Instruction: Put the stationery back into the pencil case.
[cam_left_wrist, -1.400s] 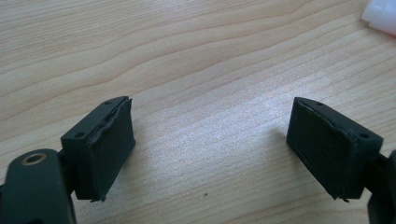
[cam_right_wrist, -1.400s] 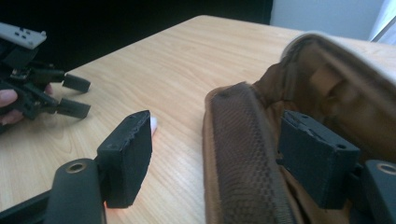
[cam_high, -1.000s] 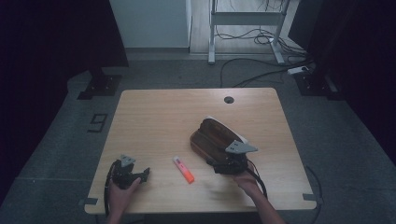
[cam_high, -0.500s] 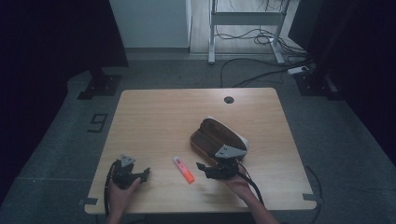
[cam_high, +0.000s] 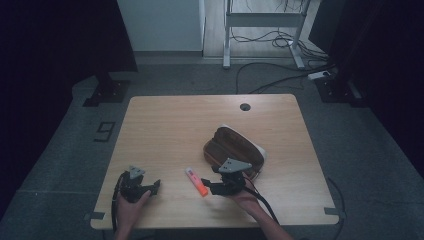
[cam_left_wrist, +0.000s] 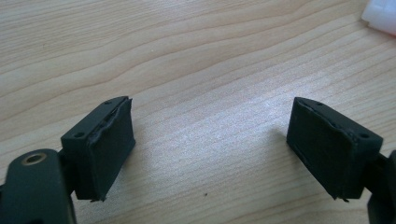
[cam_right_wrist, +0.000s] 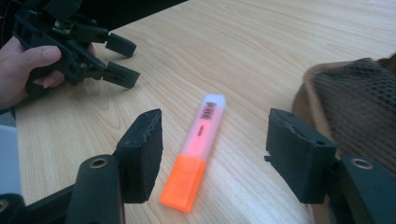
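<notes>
Between the right gripper's (cam_right_wrist: 212, 158) closing, still-parted, empty jaws: slim orange-capped pink plastic highlighter (cam_right_wrist: 196, 154), long axis pointing ahead; left gripper (cam_high: 145, 187) farther.

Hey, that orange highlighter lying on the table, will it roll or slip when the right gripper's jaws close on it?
The highlighter looks flat-sided, so it probably won't roll; it lies flat on the table. Its plastic body looks smooth and stiff, so it could slide or twist a little. It seems small and light. The right gripper, whose jaws have been closing, straddles it without touching, so a centred squeeze should hold.
</notes>
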